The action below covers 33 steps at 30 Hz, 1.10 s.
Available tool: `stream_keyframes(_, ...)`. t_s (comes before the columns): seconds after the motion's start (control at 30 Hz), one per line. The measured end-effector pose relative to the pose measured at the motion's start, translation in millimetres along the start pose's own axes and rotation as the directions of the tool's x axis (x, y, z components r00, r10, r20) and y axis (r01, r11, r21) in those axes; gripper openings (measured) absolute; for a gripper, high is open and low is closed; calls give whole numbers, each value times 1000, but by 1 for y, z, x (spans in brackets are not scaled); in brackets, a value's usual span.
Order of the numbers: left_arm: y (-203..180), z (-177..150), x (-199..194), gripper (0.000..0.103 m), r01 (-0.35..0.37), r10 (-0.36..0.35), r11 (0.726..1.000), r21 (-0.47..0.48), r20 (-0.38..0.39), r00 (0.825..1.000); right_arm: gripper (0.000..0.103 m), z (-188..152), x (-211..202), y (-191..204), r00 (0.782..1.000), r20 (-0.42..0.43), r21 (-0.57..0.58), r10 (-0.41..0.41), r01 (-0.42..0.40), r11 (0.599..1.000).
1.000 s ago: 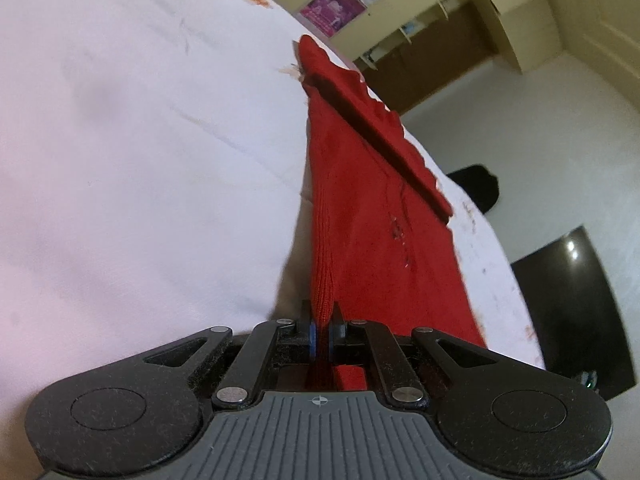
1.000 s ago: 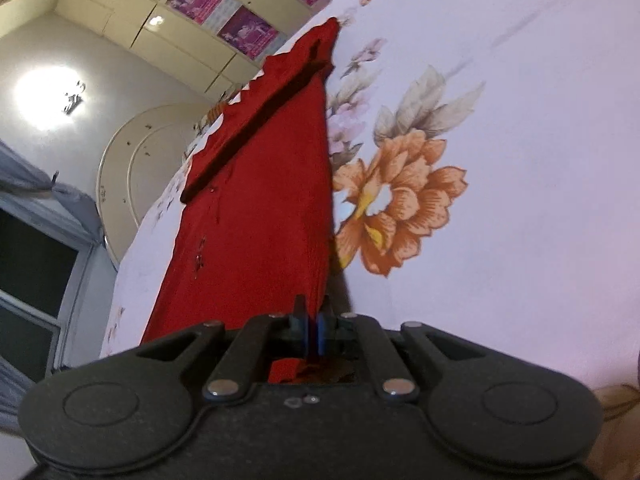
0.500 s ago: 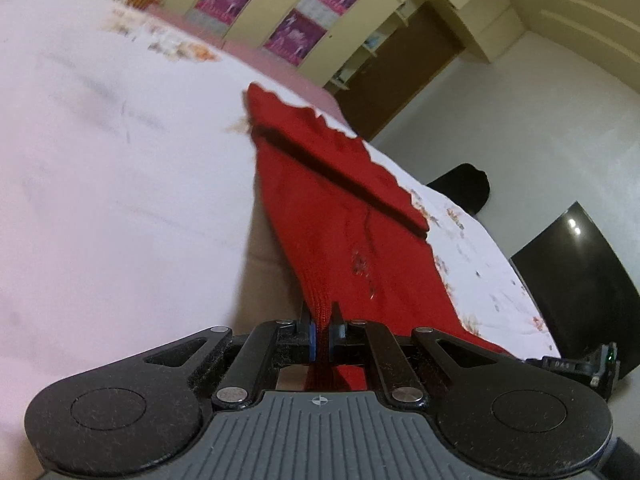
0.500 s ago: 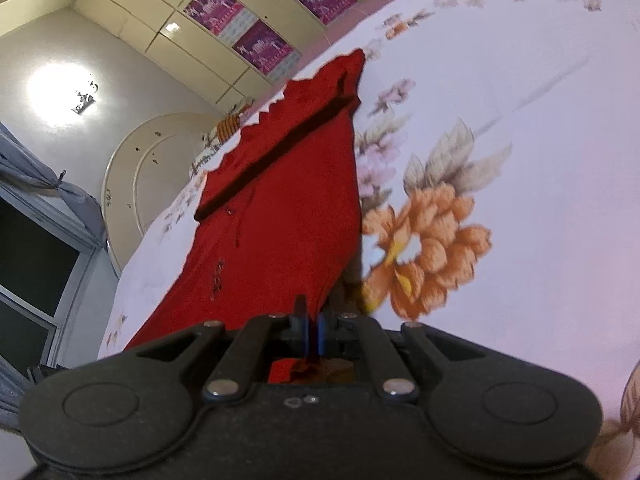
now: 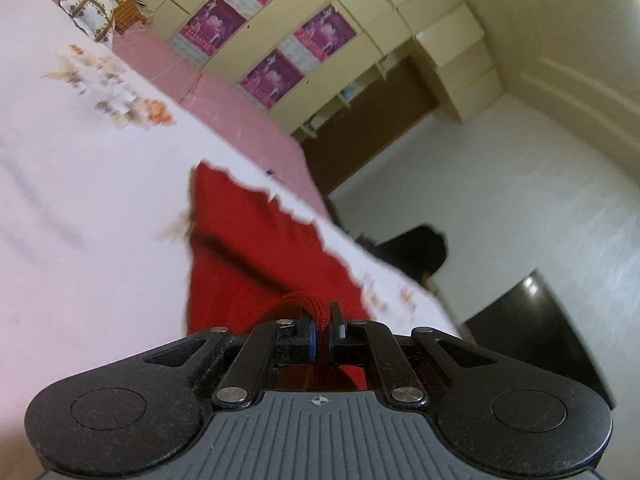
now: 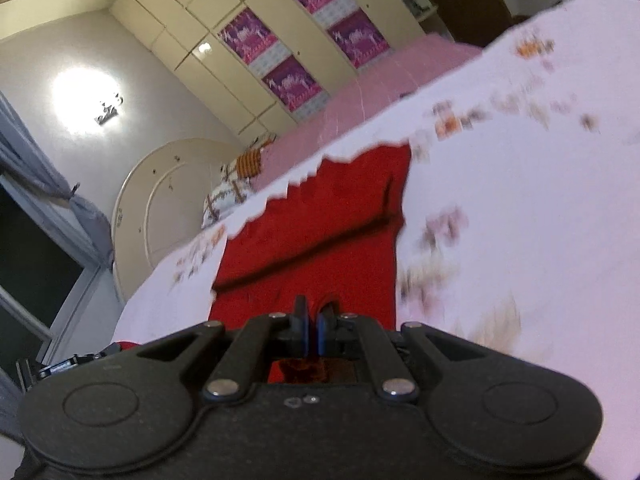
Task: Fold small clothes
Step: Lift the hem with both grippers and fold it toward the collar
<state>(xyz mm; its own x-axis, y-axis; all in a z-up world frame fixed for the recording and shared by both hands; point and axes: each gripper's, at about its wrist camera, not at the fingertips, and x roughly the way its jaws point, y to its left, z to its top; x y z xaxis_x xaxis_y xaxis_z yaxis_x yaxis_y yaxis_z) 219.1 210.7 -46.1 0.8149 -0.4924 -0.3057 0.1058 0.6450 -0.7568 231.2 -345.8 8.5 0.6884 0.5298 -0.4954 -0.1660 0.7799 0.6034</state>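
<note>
My left wrist camera sits just behind the left gripper point(image 5: 320, 336) and looks forward along its jaws, tilted a little down, so the black gripper body fills the bottom of the view. Straight ahead of the jaws lies the red cloth point(image 5: 256, 252) on the bed point(image 5: 80, 208), very near; beyond it the wardrobe point(image 5: 360, 40). My right wrist camera sits the same way behind the right gripper point(image 6: 312, 330), pitched down and rolled. Ahead of its jaws lies the same cloth point(image 6: 320, 220), seen from its other corner. Both views share the cloth, the bed point(image 6: 520, 220) and the wardrobe point(image 6: 260, 20) with purple panels.
</note>
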Motion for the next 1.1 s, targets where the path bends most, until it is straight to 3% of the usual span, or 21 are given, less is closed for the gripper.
stream_keyframes(0.07, 2, 21, 21, 5, 23, -23, 999, -30, 16, 1000, 5, 26, 13, -1, 1000, 22, -4, 2, -2, 1000)
stream_keyframes(0.23, 8, 64, 89, 5, 2, -2, 998, -61, 2, 1000, 5, 83, 63, -10, 1000, 26, -13, 3, -2, 1000)
stream_keyframes(0.43, 29, 103, 170, 5, -87, 85, 993, -83, -22, 996, 5, 136, 144, -35, 1000, -30, 6, 0, 0, 1000)
stream_keyframes(0.63, 69, 118, 236, 5, -198, 188, 973, -120, -87, 978, 5, 159, 219, -82, 995, -100, 124, 4, 8, 992)
stream_keyframes(0.7, 81, 120, 250, 5, -179, 166, 969, -171, -91, 982, 5, 160, 238, -95, 993, -121, 157, 10, 9, 988)
stream_keyframes(0.8, 99, 122, 267, 5, -99, 92, 951, -293, -37, 995, 9, 162, 258, -112, 993, -111, 248, 46, -17, 969)
stream_keyframes(0.87, 103, 120, 277, 6, -87, 90, 935, -345, -9, 996, 23, 163, 266, -123, 995, -67, 319, 79, -54, 946)
stream_keyframes(0.9, 103, 119, 282, 7, -83, 87, 933, -351, -4, 996, 26, 164, 269, -127, 995, -46, 341, 83, -63, 938)
stream_keyframes(0.93, 101, 118, 286, 38, -83, 90, 934, -347, 4, 996, 30, 164, 271, -129, 997, -24, 349, 76, -63, 935)
stream_keyframes(0.97, 97, 117, 286, 92, -99, 112, 938, -332, 22, 993, 34, 165, 271, -129, 997, -6, 350, 72, -65, 934)
stream_keyframes(1.0, 92, 116, 283, 103, -124, 148, 943, -310, 55, 987, 38, 165, 269, -130, 998, 12, 351, 68, -68, 934)
stream_keyframes(1.03, 87, 117, 278, 102, -123, 155, 954, -273, 100, 983, 45, 166, 267, -131, 998, 28, 350, 61, -67, 934)
stream_keyframes(1.1, 83, 120, 277, 97, -94, 117, 969, -227, 92, 989, 46, 168, 261, -133, 997, 53, 327, 50, -65, 943)
